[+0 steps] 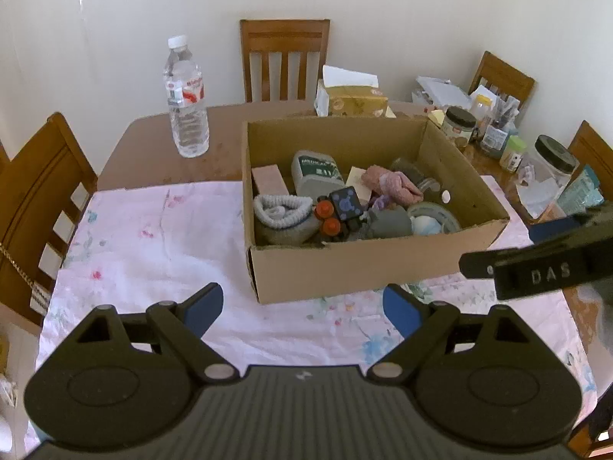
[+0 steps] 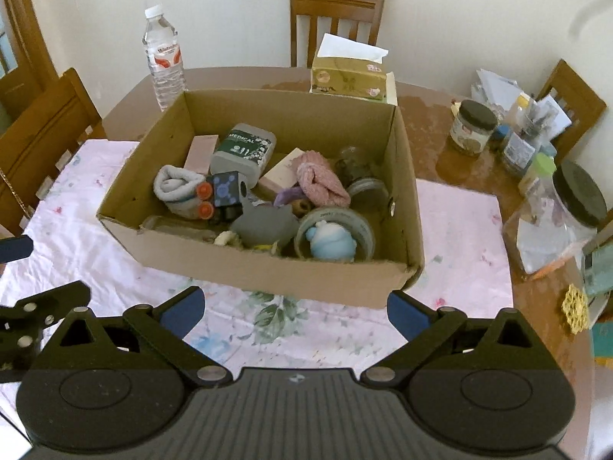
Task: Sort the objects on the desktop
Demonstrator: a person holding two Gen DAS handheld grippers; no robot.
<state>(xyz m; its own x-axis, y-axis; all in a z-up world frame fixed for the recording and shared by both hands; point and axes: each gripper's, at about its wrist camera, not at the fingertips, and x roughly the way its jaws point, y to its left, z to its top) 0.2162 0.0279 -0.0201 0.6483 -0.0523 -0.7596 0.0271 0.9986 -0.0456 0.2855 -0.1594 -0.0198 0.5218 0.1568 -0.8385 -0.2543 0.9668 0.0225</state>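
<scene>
Right wrist: water bottle [image 2: 164, 51] and tissue box [image 2: 350, 76] flank cardboard box [image 2: 268, 268].

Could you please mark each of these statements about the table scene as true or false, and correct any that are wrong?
1. The cardboard box is empty. False: it holds many items, including a pink knitted cloth and a grey sock.
2. The water bottle stands upright on the table, outside the box. True.
3. The left gripper is shut on a sock. False: its jaws stand wide apart over the floral cloth, with nothing between them.
4. The right gripper is open and holds nothing. True.
5. The tissue box sits inside the cardboard box. False: it stands on the table behind it.
</scene>
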